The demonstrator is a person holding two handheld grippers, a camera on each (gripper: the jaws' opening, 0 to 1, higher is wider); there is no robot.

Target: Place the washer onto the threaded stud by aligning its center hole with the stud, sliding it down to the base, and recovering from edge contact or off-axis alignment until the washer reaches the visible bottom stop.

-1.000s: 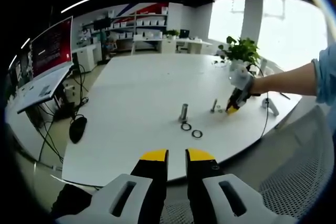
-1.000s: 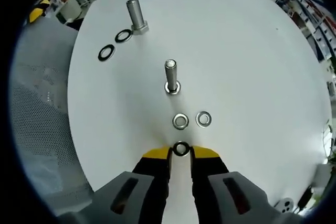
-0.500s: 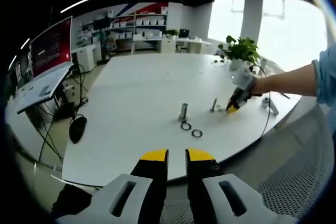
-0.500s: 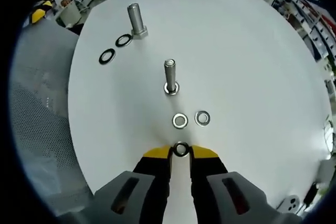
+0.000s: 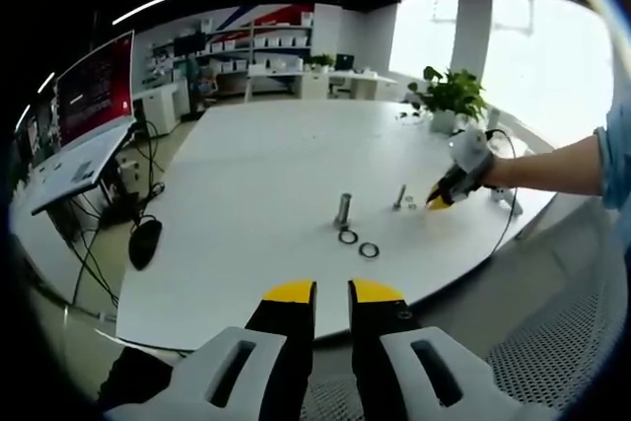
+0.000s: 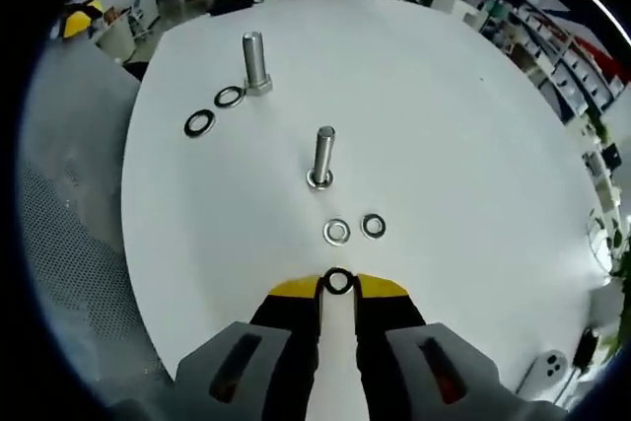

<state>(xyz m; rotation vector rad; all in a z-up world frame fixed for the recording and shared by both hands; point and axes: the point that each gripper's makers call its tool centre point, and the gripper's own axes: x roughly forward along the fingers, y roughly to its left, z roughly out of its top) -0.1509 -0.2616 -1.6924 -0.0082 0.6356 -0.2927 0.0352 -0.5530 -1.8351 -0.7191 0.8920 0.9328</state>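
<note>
Right gripper: yellow-tipped jaws rising from the bottom of the right gripper view, pinching a dark washer by its rim at the very tips, the washer held above the white table and apart from the studs. Just beyond the tips, two loose silver washers lie flat on the table side by side, near each other but not touching. Next out, the threaded stud, silver, stands upright on its head, directly in line with the jaws and well apart from the held washer. Farther on and to the left, a thicker bolt stands upright, with two dark washers lying flat just beside its base. At the far edge of the table, desks and chairs, too small to itemise. Left gripper: yellow-tipped jaws rising from the bottom of the left gripper view, held short of the near table edge with a narrow gap between the tips and nothing in them. Beyond them, the same table, with the dark washers nearest, then the thicker bolt, then the slimmer stud to its right. To the right of the stud, the right gripper comes in on a person's arm. Farthest: a potted plant, a large screen at left, shelving at the back wall.
</note>
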